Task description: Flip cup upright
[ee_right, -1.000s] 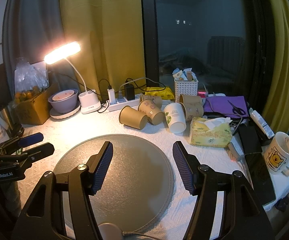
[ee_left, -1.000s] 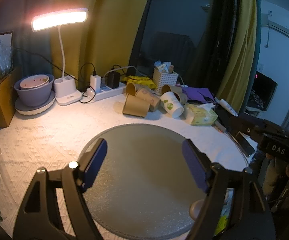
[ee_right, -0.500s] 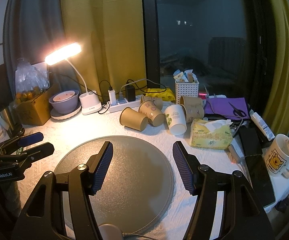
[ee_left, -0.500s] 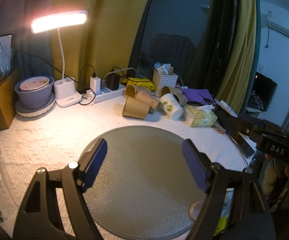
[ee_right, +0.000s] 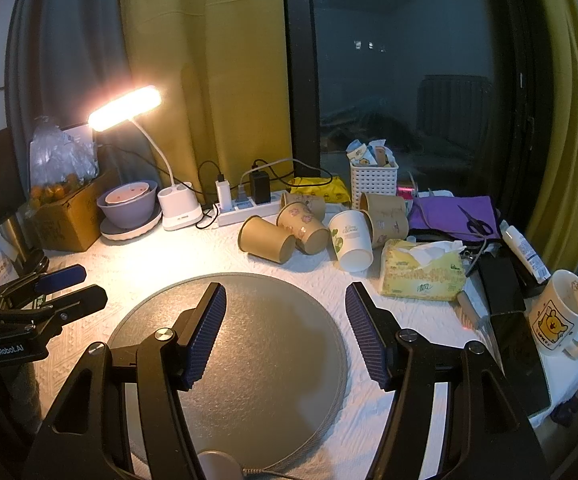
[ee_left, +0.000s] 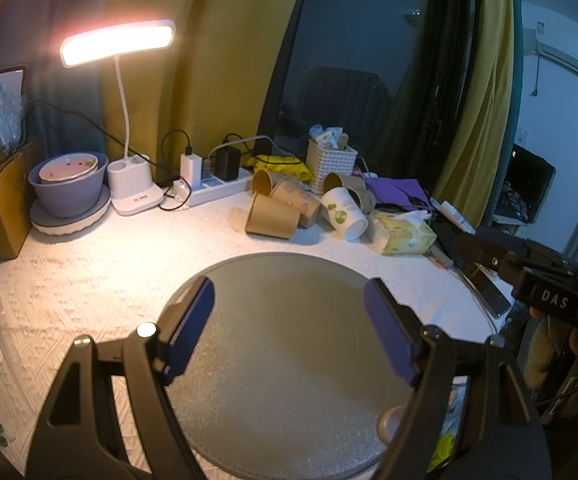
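Over the grey mat (ee_right: 249,344) I hover with both grippers, and neither holds anything: my right gripper (ee_right: 285,334) has its fingers spread wide over bare mat, and my left gripper (ee_left: 289,330) is spread just as wide. The cups lie in a heap past the mat's far edge, in front of the power strip (ee_right: 245,210) and the white basket (ee_right: 373,182). Nearest me is the plain brown cup (ee_right: 267,239), on its side, mouth turned toward the lamp (ee_right: 125,110), base toward the others. Just behind it, touching or nearly so, lies a flowered cup (ee_right: 305,226), then a white cup (ee_right: 351,242) with its open mouth toward me, and more brown ones behind. I take the plain brown cup as my target, since it is the closest and least hemmed in. Nothing is flipped yet. The risks, as I see them: it is a round paper cup lying on its side, so a nudge from one finger could roll it away or into the heap. Squeeze too hard and the thin wall may buckle. Come in crooked and I could catch the flowered cup as well and drag the pile. The tissue pack (ee_right: 423,276) sits near on the right, so a wide swing could clip it.
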A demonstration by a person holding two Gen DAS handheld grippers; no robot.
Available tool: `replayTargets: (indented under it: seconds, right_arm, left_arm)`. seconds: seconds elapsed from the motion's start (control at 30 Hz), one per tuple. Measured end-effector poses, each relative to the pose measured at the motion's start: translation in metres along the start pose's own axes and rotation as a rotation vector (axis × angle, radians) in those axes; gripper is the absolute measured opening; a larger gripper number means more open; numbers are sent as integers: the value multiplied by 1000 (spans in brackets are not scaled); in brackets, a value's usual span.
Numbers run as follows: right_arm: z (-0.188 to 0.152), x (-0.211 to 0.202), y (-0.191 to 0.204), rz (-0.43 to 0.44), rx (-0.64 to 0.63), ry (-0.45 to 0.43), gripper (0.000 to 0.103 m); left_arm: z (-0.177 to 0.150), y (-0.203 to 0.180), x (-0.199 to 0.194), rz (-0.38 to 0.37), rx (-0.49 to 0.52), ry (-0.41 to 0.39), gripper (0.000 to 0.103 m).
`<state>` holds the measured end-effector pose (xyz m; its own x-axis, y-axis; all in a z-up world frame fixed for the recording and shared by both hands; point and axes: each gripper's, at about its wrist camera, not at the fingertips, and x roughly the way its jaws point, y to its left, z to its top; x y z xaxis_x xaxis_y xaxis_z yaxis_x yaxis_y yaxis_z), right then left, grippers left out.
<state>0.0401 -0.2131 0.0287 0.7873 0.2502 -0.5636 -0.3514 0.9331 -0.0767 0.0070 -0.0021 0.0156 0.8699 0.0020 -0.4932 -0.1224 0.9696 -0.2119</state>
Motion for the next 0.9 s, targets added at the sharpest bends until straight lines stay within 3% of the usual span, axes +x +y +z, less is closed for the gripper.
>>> replayTargets:
  seconds: [0.3, 0.7, 0.9]
  right_arm:
    - [8, 17, -12, -5, 6, 15, 65]
    - [20, 72, -48, -43, 20, 41, 65]
    - [27, 104, -66, -46, 26, 55, 65]
  left_arm:
    - [6, 3, 30, -6, -8, 50, 78]
    - [24, 14, 117, -35, -128, 202, 78]
    - [34, 15, 162, -34, -189, 240, 78]
